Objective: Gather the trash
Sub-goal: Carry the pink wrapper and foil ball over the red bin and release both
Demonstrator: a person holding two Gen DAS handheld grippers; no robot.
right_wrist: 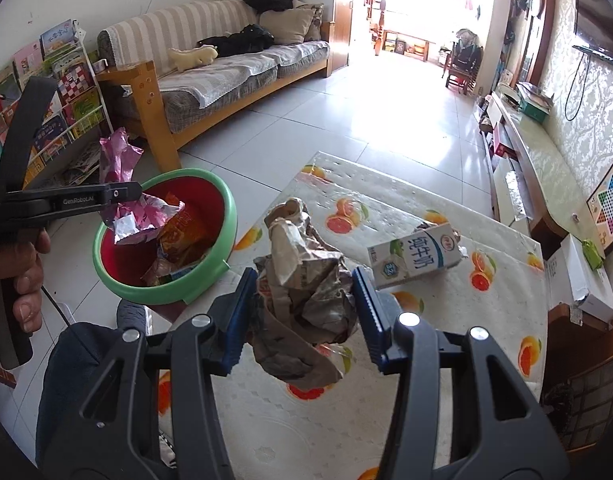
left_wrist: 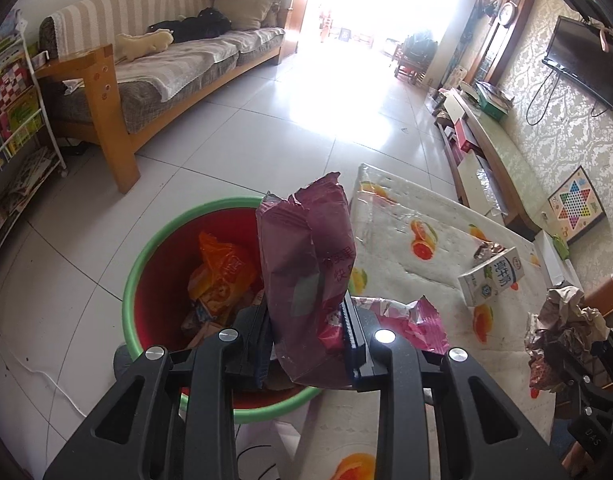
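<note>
Left wrist view shows the table point(left_wrist: 406, 240) beside the red bin point(left_wrist: 154, 280). Left tongs point(left_wrist: 308, 320) are clamped on a purple snack wrapper point(left_wrist: 306, 248), held over the bin; right tongs point(right_wrist: 302, 308) grip a crumpled paper wad point(right_wrist: 302, 292) above the table. Both look light and crushable, best pinched mid-body. A milk carton point(right_wrist: 414, 256) lies on the table; its far end hides other scraps.

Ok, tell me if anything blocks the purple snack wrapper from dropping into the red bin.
Nothing visible does. The left gripper holds the purple foil snack wrapper above the open, green-rimmed red plastic bin, which holds only loose wrappers low inside.
</note>
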